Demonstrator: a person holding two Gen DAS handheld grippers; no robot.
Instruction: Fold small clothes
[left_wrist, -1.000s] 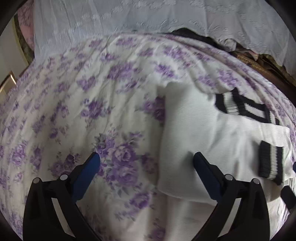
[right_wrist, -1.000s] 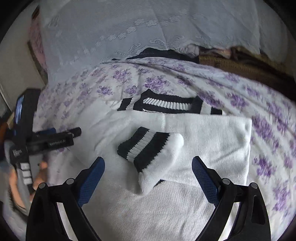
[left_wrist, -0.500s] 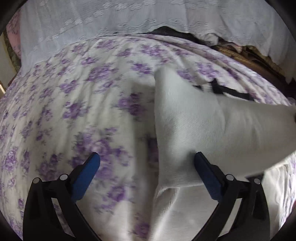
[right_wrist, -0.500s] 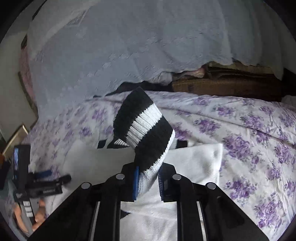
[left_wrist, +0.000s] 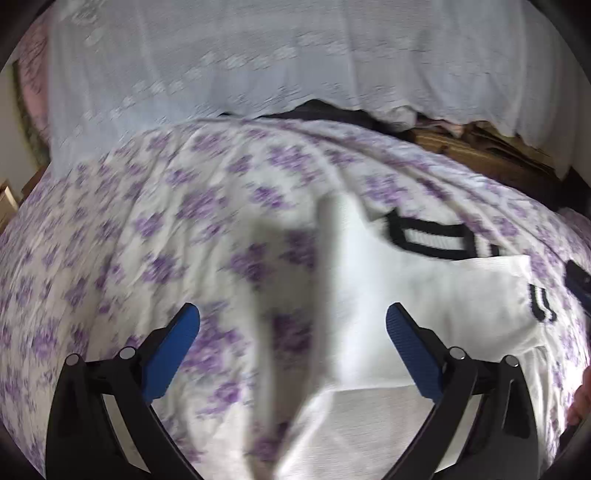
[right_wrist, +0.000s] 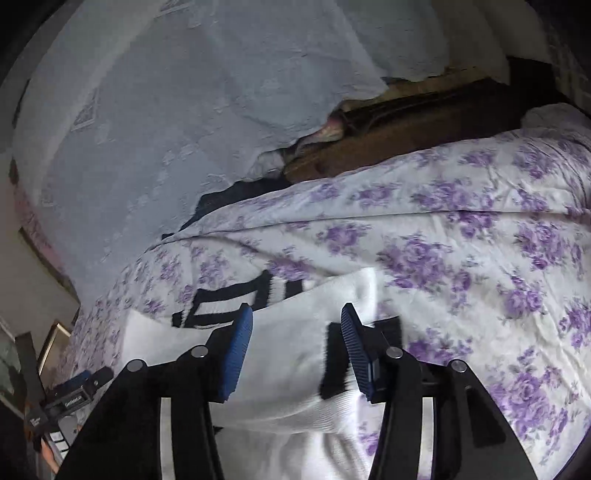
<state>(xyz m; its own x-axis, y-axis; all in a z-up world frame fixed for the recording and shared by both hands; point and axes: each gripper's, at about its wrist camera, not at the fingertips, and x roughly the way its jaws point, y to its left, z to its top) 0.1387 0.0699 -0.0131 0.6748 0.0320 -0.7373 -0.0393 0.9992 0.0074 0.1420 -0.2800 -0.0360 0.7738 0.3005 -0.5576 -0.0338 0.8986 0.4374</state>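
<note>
Your right gripper (right_wrist: 295, 343), jaws just opening around the white knit sweater's black-striped cuff (right_wrist: 332, 362), holds nothing; flatten that sleeve squarely.

Only one label with text shows: a small white print on the black bar of the left gripper (right_wrist: 75, 397), seen at bottom left of the right wrist view. Letters are too small and blurred to read. The sweater (right_wrist: 288, 354), the bedsheet (right_wrist: 480, 258) and the left wrist view carry no text, no nr, no sign.

Bedroom: floral bedspread (left_wrist: 155, 229), lace curtain (left_wrist: 258, 55)
</note>
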